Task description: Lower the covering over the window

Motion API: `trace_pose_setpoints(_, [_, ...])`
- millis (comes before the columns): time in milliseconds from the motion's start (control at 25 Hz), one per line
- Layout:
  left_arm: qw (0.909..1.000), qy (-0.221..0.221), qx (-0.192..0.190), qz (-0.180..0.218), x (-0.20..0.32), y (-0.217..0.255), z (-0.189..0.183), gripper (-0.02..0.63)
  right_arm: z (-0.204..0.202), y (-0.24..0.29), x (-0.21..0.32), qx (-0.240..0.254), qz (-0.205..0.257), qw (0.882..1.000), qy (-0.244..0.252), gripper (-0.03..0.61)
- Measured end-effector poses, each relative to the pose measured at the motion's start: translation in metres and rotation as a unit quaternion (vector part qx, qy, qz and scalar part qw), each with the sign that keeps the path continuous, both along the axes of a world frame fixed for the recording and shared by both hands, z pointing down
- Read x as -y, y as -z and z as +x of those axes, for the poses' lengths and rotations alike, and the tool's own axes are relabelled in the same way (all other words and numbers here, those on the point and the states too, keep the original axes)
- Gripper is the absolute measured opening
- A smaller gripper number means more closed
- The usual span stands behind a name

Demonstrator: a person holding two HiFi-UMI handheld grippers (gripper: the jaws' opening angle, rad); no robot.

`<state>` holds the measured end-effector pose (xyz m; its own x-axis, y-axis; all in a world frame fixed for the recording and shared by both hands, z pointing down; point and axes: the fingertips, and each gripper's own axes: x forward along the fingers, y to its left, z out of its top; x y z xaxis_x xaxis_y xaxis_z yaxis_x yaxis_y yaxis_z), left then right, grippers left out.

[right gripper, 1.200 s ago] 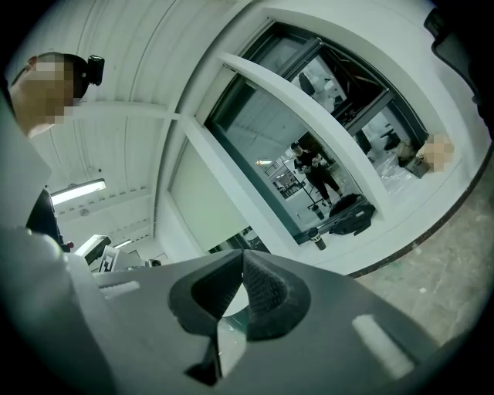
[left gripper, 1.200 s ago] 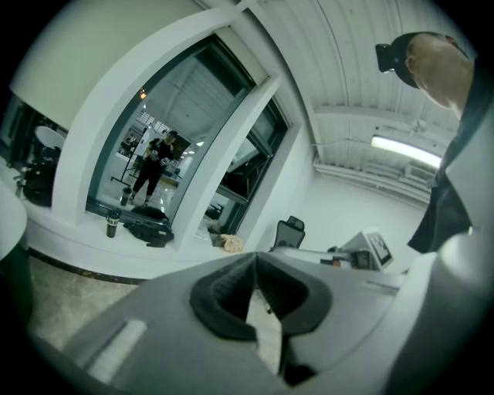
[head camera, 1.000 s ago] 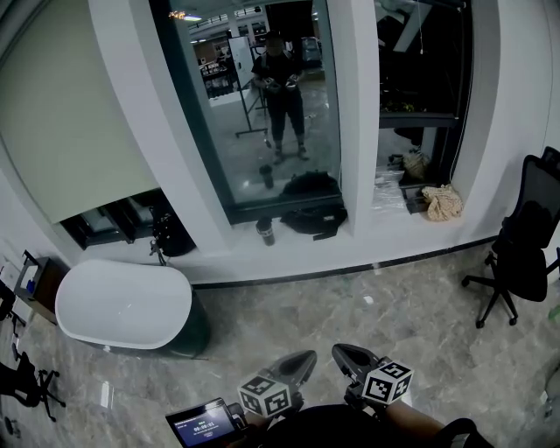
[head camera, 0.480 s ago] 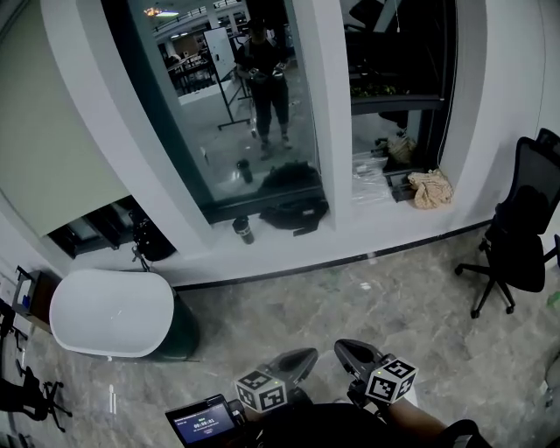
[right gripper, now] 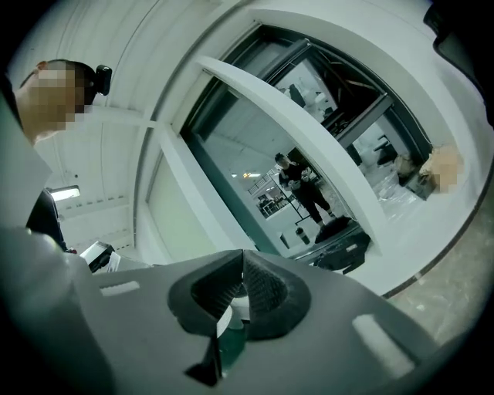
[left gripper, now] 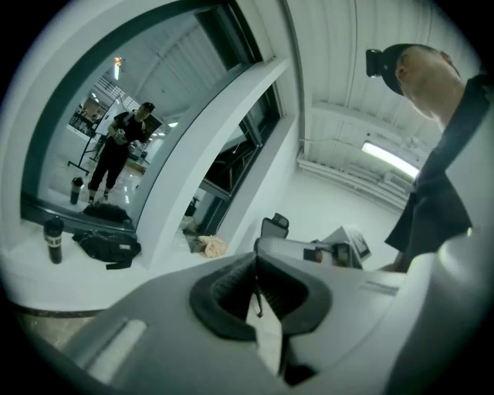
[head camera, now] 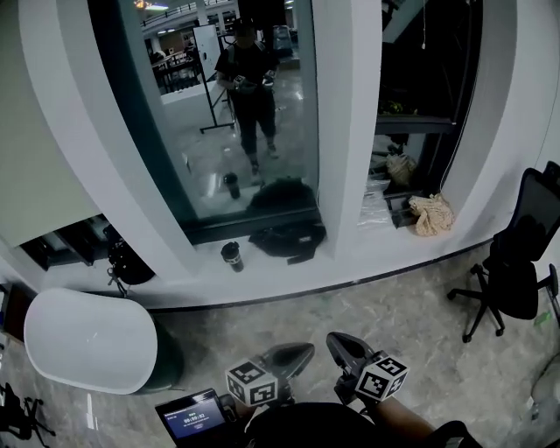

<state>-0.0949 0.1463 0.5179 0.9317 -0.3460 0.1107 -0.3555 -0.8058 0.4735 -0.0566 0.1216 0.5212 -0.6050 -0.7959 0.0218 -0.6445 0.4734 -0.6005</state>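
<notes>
Three windows stand ahead in the head view. The left one carries a pale blind (head camera: 39, 149), partly lowered. The middle pane (head camera: 188, 131) is bare, dark glass that mirrors the person. A thin cord (head camera: 424, 26) hangs in the top of the dark right window (head camera: 429, 96). My left gripper (head camera: 293, 357) and right gripper (head camera: 343, 345) are low near the body, far from the windows. Both are shut with nothing between the jaws. The left gripper (left gripper: 257, 287) points at the sill in its own view. The right gripper (right gripper: 241, 287) faces the blind (right gripper: 181, 220) in its own view.
A black bag (head camera: 287, 238) and a dark cup (head camera: 231, 255) sit on the sill (head camera: 289, 276). A beige cloth (head camera: 430, 213) lies by the right window. A white oval tub (head camera: 83, 339) stands at left, an office chair (head camera: 516, 262) at right. Marble floor (head camera: 350, 306) lies between.
The view has drawn closer to the windows and shifted, so the tub and blind have slid left. Both grippers stay low and shut, carried along with the body.
</notes>
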Motion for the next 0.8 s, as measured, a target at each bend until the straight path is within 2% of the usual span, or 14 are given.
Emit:
trace_pose_setpoints(120, [0.9999,-0.017,0.000,0.003,0.042,0.002,-0.014,0.000,-0.021,0.012,0.054,-0.010,0.017,1.000,-0.004,0.008])
trace_pose_setpoints(320, [0.9996,-0.005,-0.011,-0.024,0.104,-0.004,-0.028,0.000,-0.029,0.019,0.107,-0.007,0.008,1.000,-0.020,0.009])
trace_pose_setpoints(560, [0.9990,0.012,-0.018,-0.039,0.167,-0.017,-0.008,0.000,0.013,0.005,0.164,-0.004,-0.007,0.999,-0.038,0.012])
trace_pose_setpoints(800, [0.9975,0.068,-0.016,-0.013,0.255,-0.004,0.045,0.002,0.071,0.014,0.247,-0.002,0.016,1.000,0.005,0.012])
